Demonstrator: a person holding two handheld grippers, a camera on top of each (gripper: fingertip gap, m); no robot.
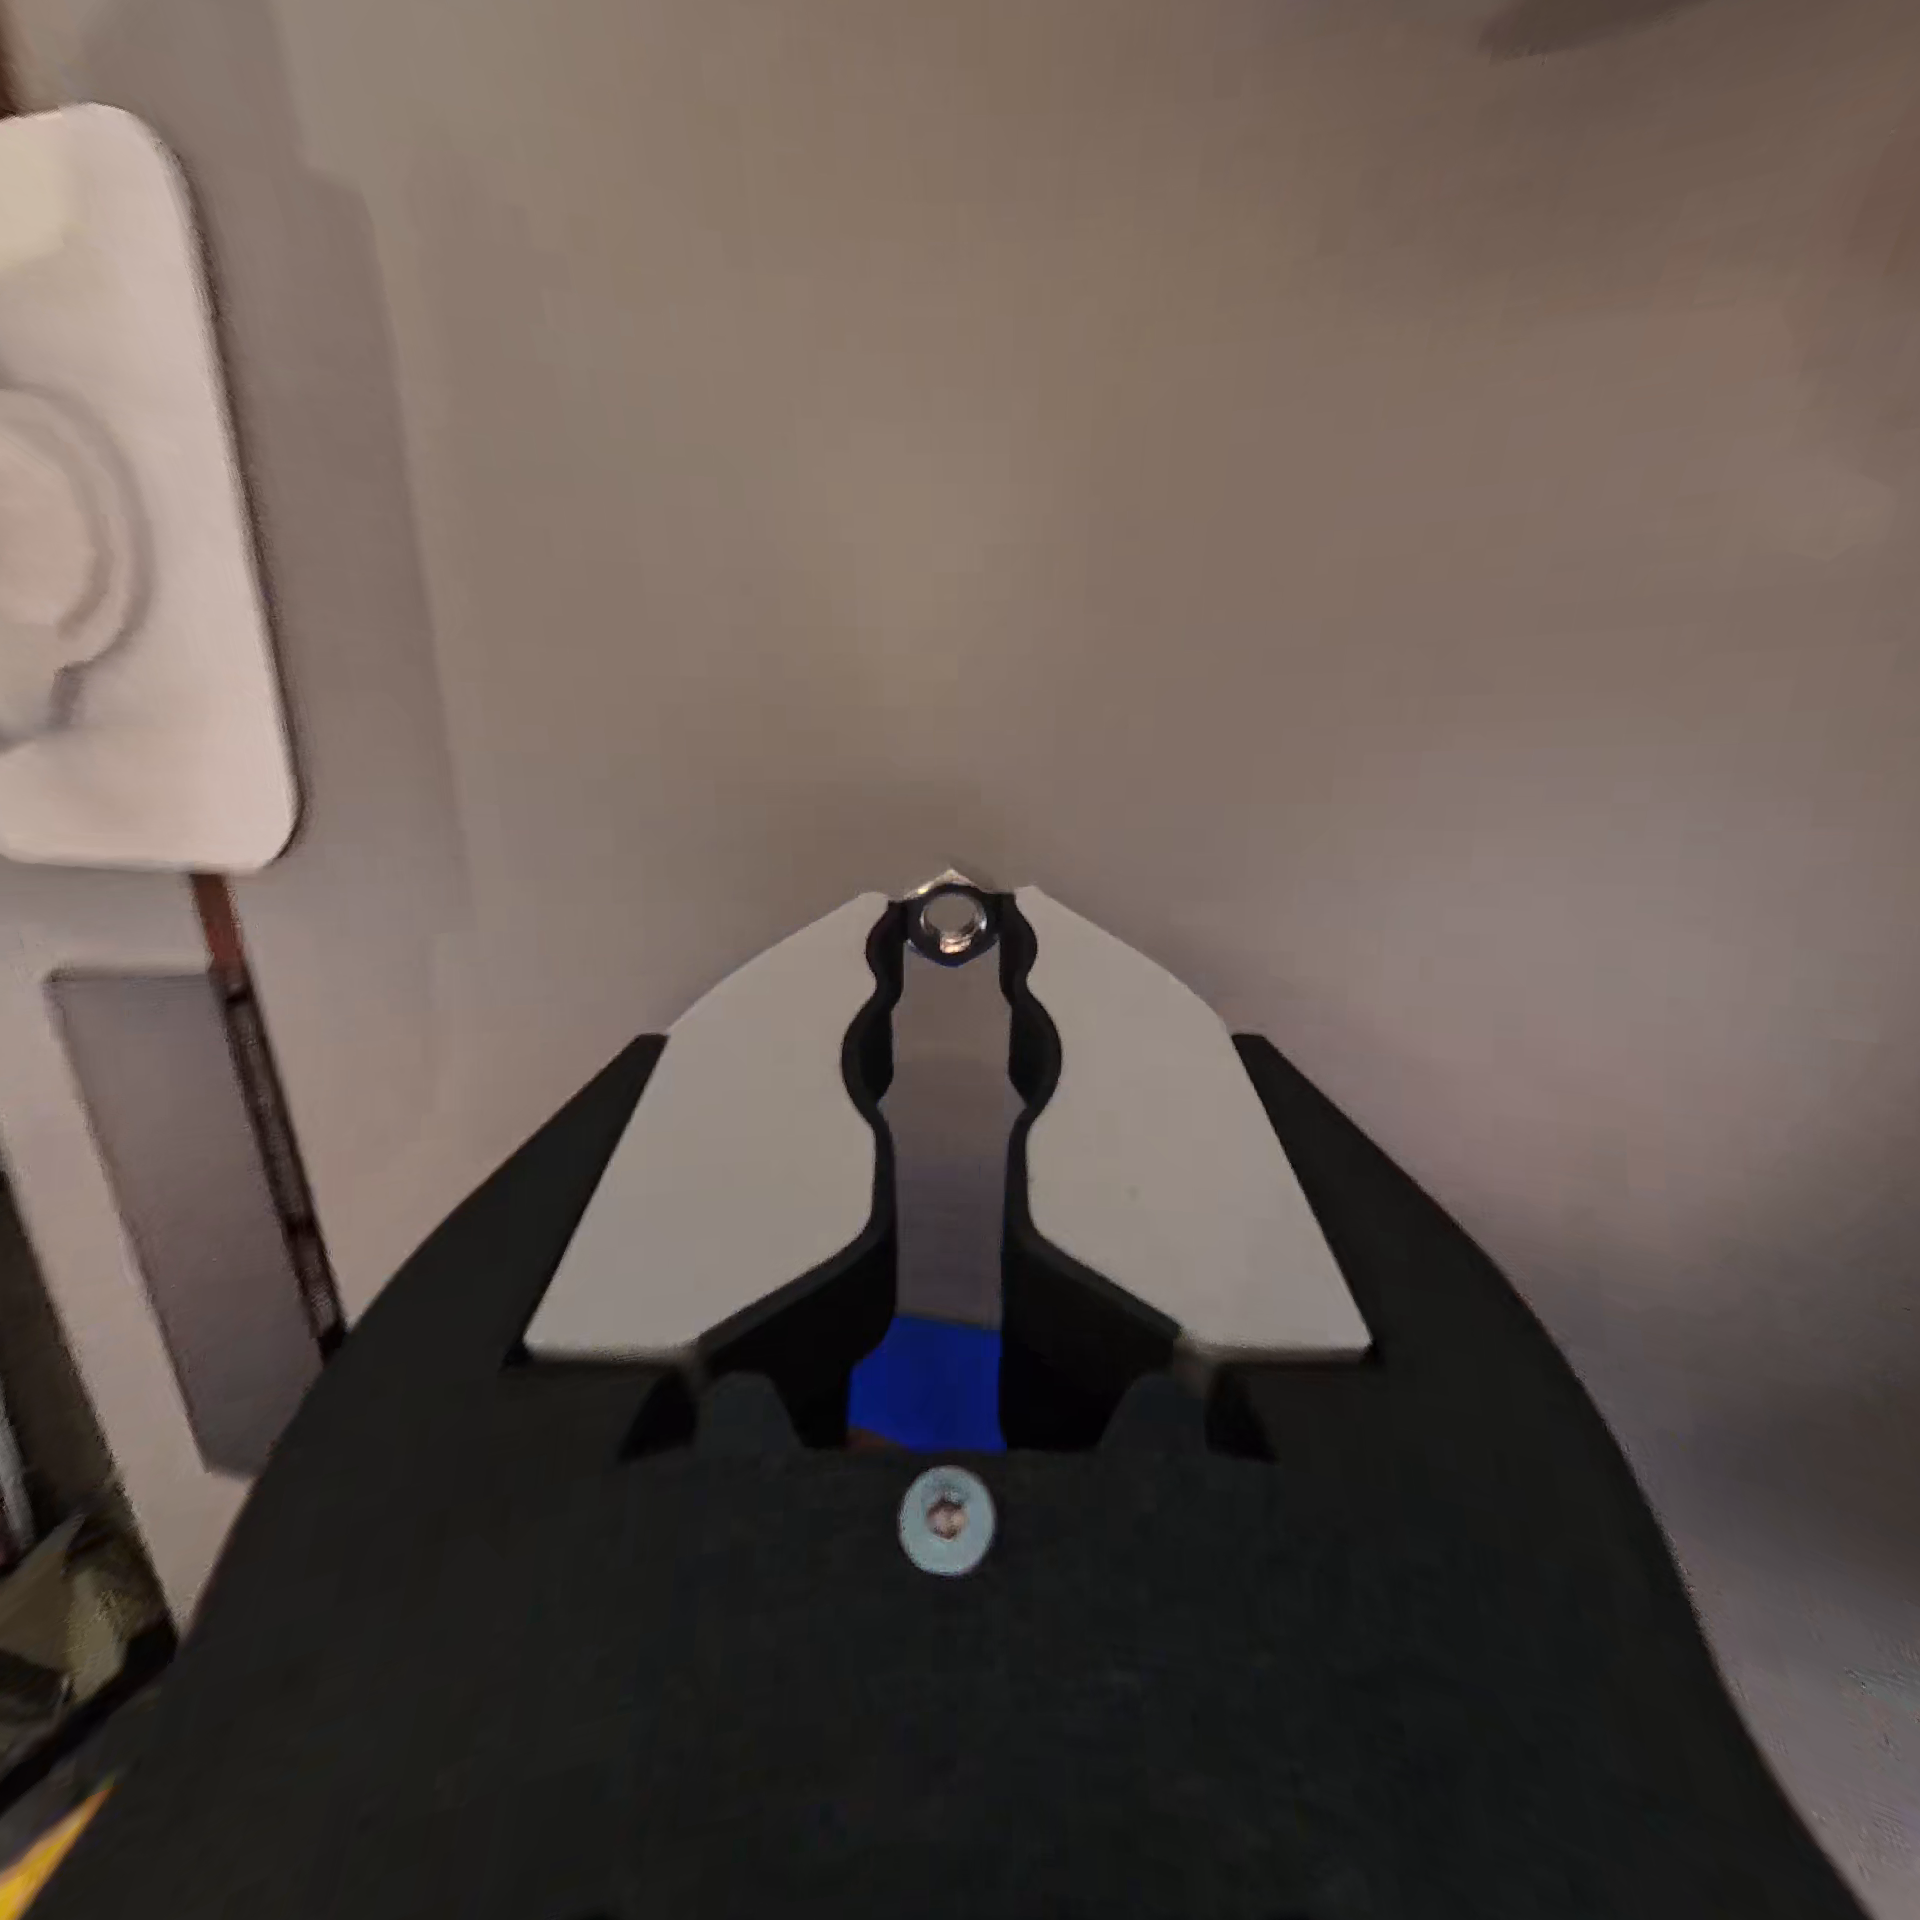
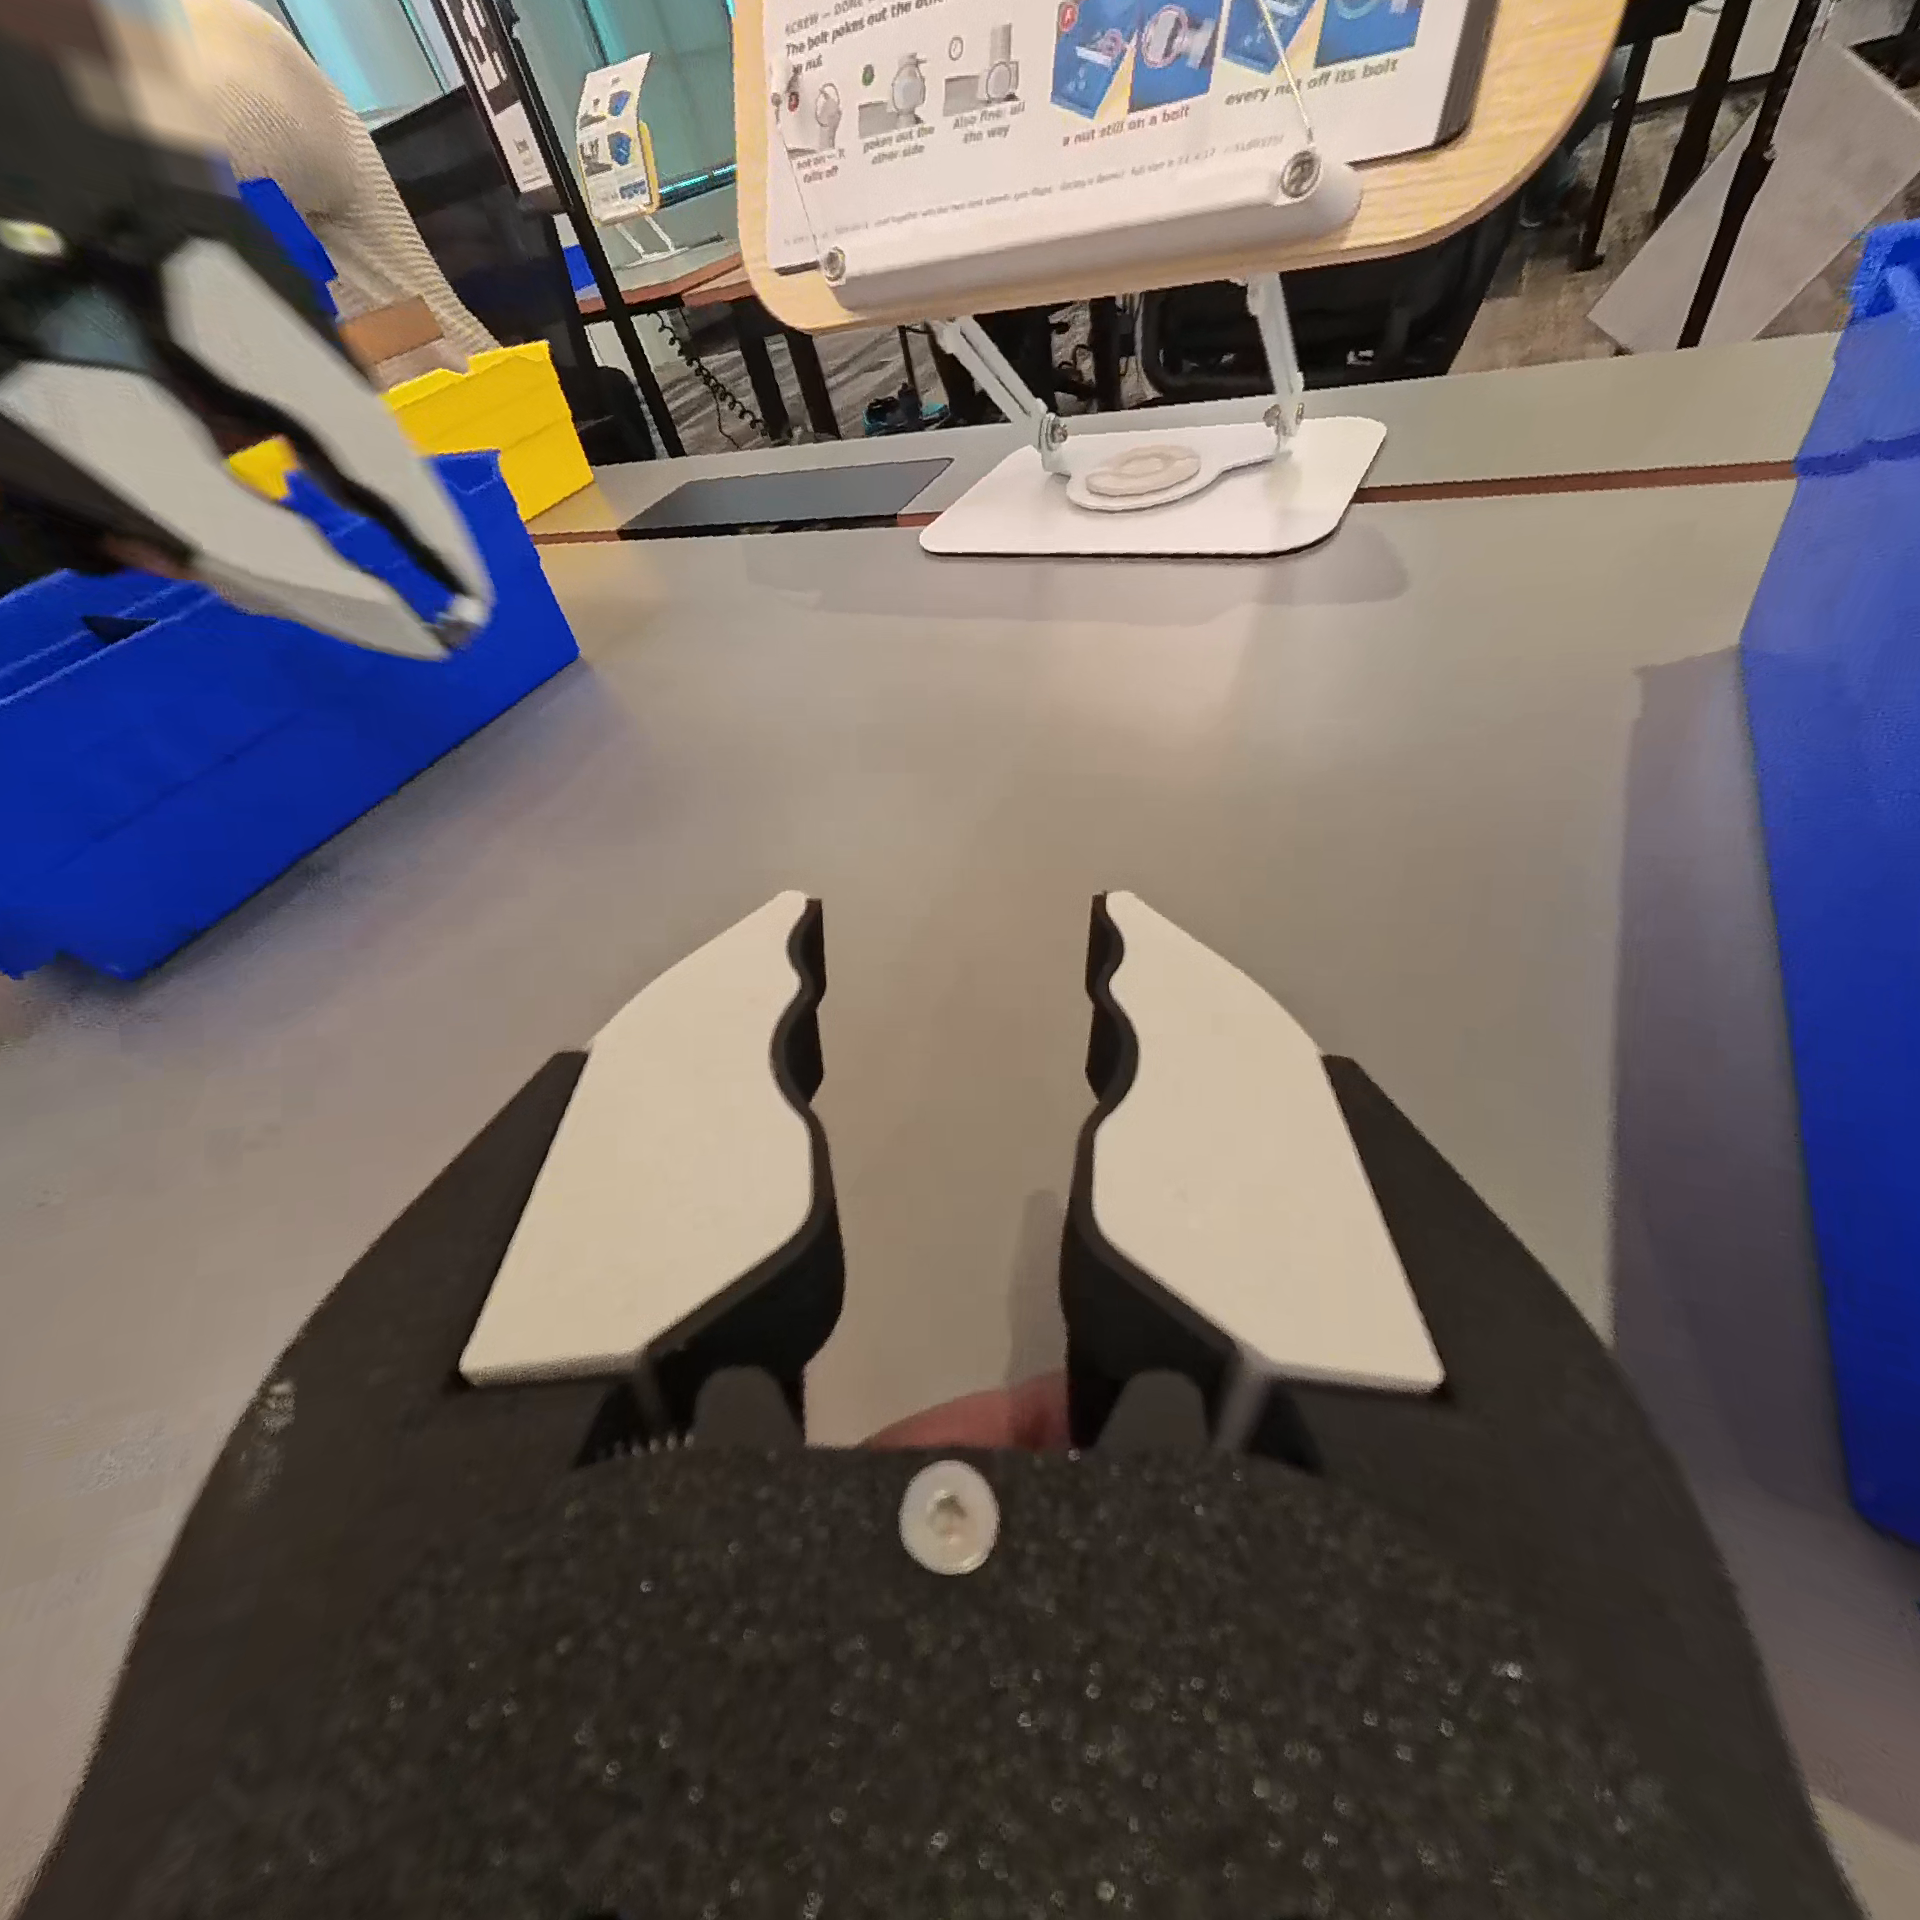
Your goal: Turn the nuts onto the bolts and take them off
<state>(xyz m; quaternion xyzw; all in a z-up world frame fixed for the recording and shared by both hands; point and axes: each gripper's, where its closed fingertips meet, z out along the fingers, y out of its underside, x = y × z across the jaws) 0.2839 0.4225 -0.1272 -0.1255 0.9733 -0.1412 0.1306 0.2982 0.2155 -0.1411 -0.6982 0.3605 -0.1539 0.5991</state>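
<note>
Two grippers share one build: a black, grainy body with a countersunk screw at its centre, and two fingers faced with flat pale-grey plates whose black inner edges are cut in a wavy, scalloped line.

Left wrist view: the left gripper (image 1: 948, 920) is drawn narrow, and its fingertips pinch a small, shiny metal hex nut (image 1: 945, 923) in the foremost notch of the scalloped edges. The bore of the nut faces the camera. Beyond the tips lies the smooth grey counter (image 1: 1247, 520); at the left edge stands the rounded white base plate of a stand (image 1: 125, 499), blurred.

Right wrist view: the right gripper (image 2: 954, 914) stands wide, with bare counter showing between its fingers and nothing held. It hangs low over the matte grey surface. To the left, nearer the far side, a blue corrugated-plastic bin (image 2: 260, 748) rests on the counter, with a yellow bin (image 2: 499, 426) behind it. The left gripper appears above the blue bin, tips pointing down and to the right, a glint of metal at the very tip. A second blue bin (image 2: 1839, 831) rises at the right edge. Farther off, the white stand carries a tilted wooden board (image 2: 1455, 218) with a printed instruction sheet (image 2: 1039, 125); a dark flat mat (image 2: 790, 494) lies beside its base.
</note>
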